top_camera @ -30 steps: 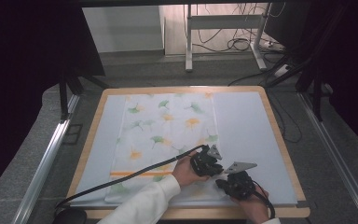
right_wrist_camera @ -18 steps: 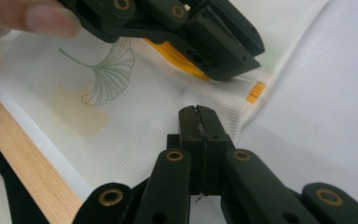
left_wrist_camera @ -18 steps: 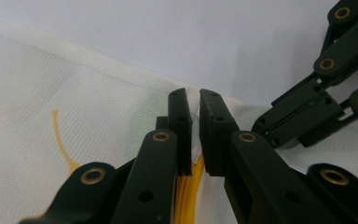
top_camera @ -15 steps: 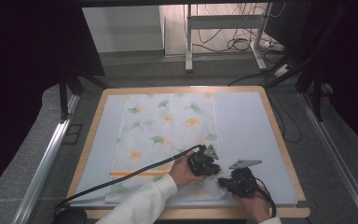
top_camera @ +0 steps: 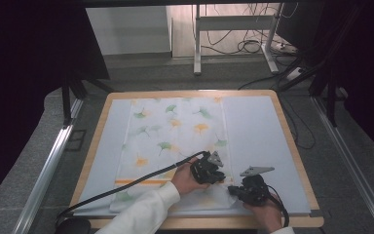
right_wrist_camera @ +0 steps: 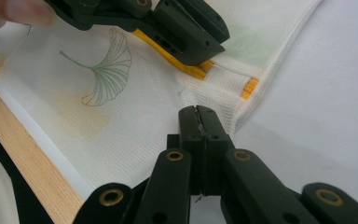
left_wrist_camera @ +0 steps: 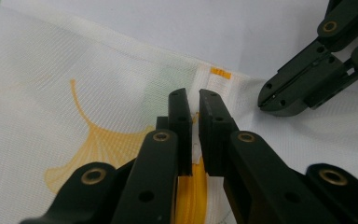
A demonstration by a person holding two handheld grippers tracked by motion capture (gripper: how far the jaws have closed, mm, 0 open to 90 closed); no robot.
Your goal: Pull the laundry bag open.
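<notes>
Pinching the cloth [top_camera: 175,146] lying flat on the tabletop [top_camera: 253,126].
Left fingers [left_wrist_camera: 193,135] and right fingers [right_wrist_camera: 198,123] clamping its near corner; risking slipping through thin, uneven grips.

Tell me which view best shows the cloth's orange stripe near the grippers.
The right gripper view: the orange stripe meets the cloth edge in full sight. The left gripper view shows a short bit; the high view shows it small and far.
</notes>
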